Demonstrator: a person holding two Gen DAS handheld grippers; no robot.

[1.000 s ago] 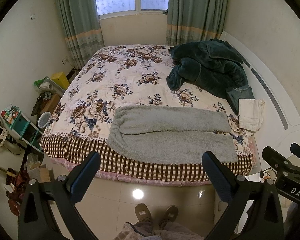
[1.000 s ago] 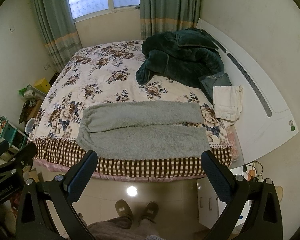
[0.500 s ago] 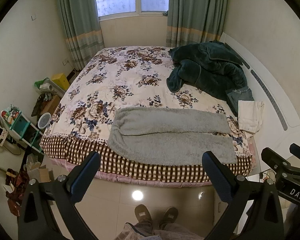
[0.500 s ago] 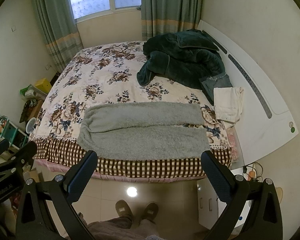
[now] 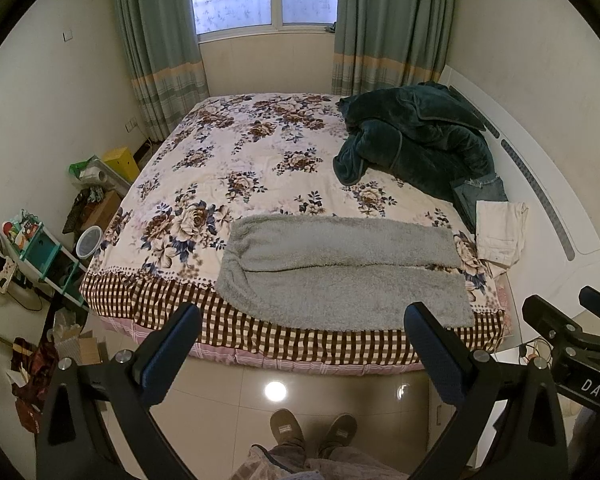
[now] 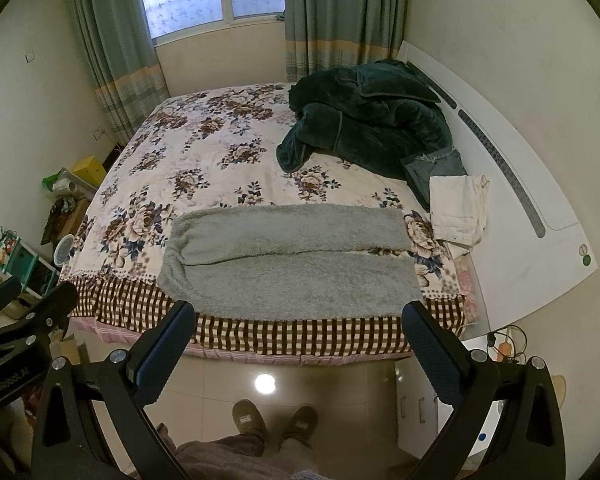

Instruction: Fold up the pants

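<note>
Grey fleece pants (image 5: pixel 340 268) lie flat along the near edge of the floral bed (image 5: pixel 236 160), waist to the left, both legs running to the right side by side. They also show in the right wrist view (image 6: pixel 292 264). My left gripper (image 5: pixel 302 330) is open and empty, held high over the floor in front of the bed. My right gripper (image 6: pixel 300 328) is open and empty too, at the same height. Neither touches the pants.
A dark green blanket (image 5: pixel 416 140), folded jeans (image 5: pixel 480 196) and a cream garment (image 5: pixel 500 228) lie at the bed's right by the white headboard (image 5: pixel 540 184). Shelves and clutter (image 5: pixel 40 252) stand on the floor to the left. My feet (image 5: pixel 312 432) are on the tile floor.
Both views have tilted slightly, so the bed and pants sit a little lower in frame. The pants have not moved and both grippers stay open.
</note>
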